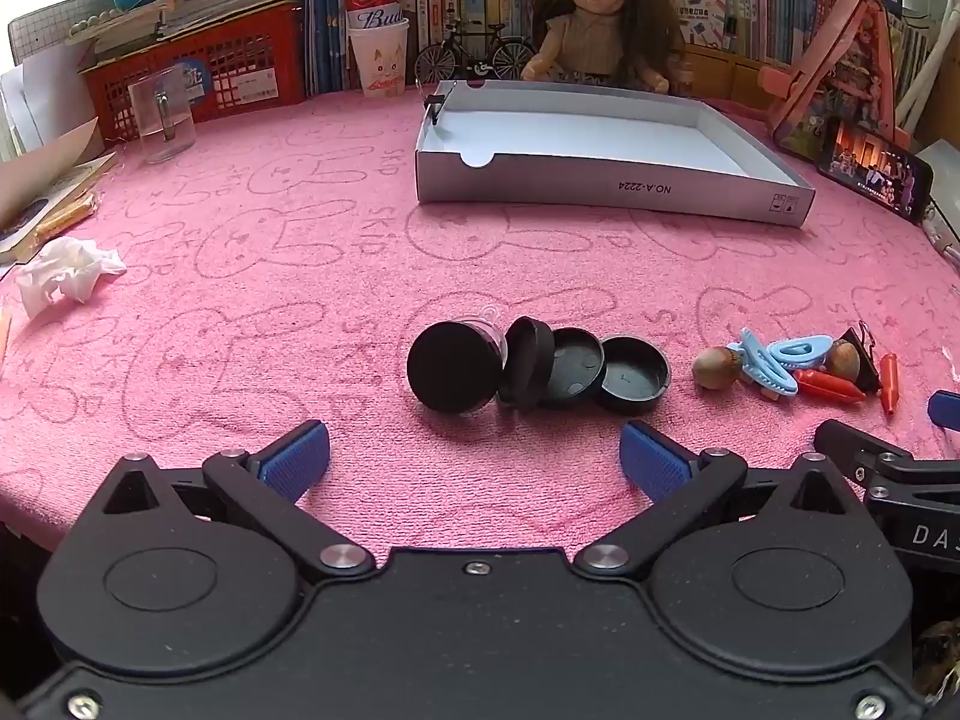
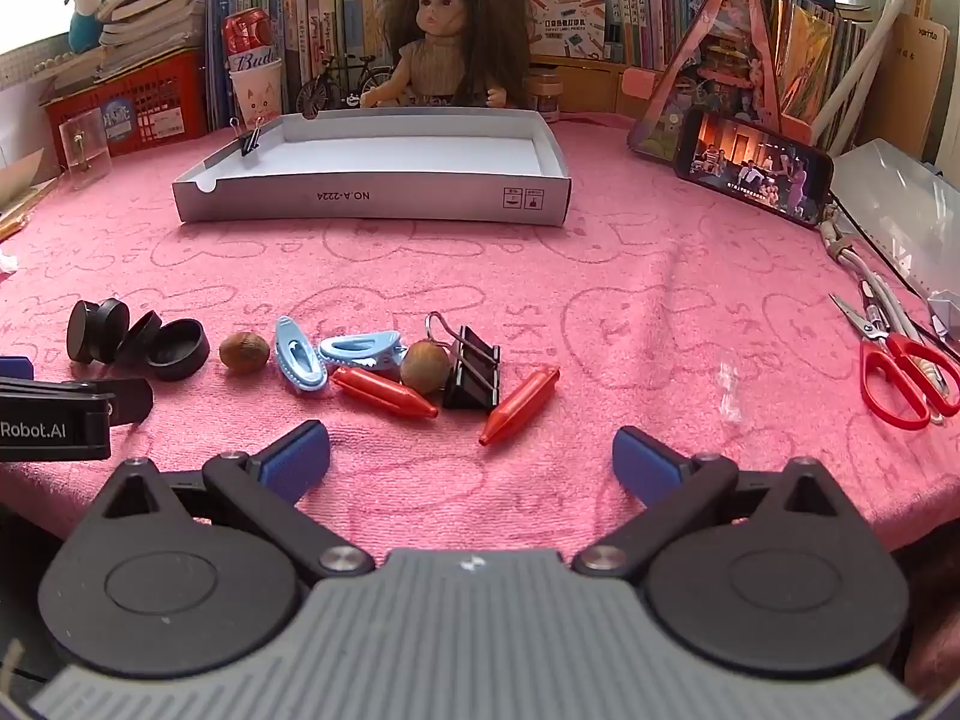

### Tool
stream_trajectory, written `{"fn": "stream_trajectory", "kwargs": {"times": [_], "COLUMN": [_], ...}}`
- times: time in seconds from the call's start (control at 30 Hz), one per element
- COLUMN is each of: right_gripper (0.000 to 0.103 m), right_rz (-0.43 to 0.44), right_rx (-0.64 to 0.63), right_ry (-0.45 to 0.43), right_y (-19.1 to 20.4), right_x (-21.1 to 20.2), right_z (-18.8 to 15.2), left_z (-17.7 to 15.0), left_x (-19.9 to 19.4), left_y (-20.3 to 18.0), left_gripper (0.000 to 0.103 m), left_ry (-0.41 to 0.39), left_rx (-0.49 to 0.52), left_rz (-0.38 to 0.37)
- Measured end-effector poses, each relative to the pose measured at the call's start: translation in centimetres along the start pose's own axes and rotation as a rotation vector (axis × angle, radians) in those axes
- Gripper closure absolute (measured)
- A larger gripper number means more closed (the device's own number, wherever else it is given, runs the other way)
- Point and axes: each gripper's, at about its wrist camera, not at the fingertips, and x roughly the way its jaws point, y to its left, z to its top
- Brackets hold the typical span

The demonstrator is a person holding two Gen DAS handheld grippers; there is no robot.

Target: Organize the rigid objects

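Note:
A row of black round lids (image 1: 528, 369) lies on the pink cloth just ahead of my left gripper (image 1: 474, 462), which is open and empty. The lids also show in the right wrist view (image 2: 135, 339) at the left. My right gripper (image 2: 471, 462) is open and empty, just short of a pile: two red crayons (image 2: 519, 396), a black binder clip (image 2: 473, 375), two nuts (image 2: 423, 366), and two blue hair clips (image 2: 300, 354). The pile shows in the left wrist view (image 1: 786, 366) at the right. A shallow white box (image 1: 606, 180) (image 2: 372, 195) stands behind, with a small binder clip (image 2: 249, 135) on its left wall.
Red scissors (image 2: 900, 372) and cables lie at the right edge. A phone (image 2: 756, 171) leans at the back right. A doll (image 2: 450, 42), a red basket (image 1: 204, 75), a clear glass (image 1: 162, 114), a cup with a can (image 1: 378, 54) and books line the back. Crumpled tissue (image 1: 60, 276) lies left.

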Motion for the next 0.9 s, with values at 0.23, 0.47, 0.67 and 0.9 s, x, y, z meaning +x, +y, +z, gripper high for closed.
{"fn": "stream_trajectory", "kwargs": {"times": [0.23, 0.47, 0.67, 0.9], "right_gripper": [0.000, 0.000, 0.000, 0.000], "right_rz": [0.002, -0.003, -0.005, -0.005], "right_rx": [0.003, 0.009, 0.008, 0.008], "right_ry": [0.007, 0.009, 0.014, -0.009], "right_y": [0.01, -0.03, 0.10, 0.15], "right_x": [0.07, 0.22, 0.10, -0.11], "right_z": [0.09, -0.07, 0.18, -0.14], "left_z": [-0.08, -0.49, -0.48, -0.16], "left_x": [-0.16, 0.42, 0.27, 0.29], "left_y": [0.07, 0.32, 0.37, 0.25], "left_gripper": [0.000, 0.000, 0.000, 0.000], "left_ry": [-0.005, 0.006, 0.008, 0.013], "left_rx": [-0.001, 0.016, 0.014, 0.012], "left_rz": [-0.001, -0.015, -0.016, -0.009]}}
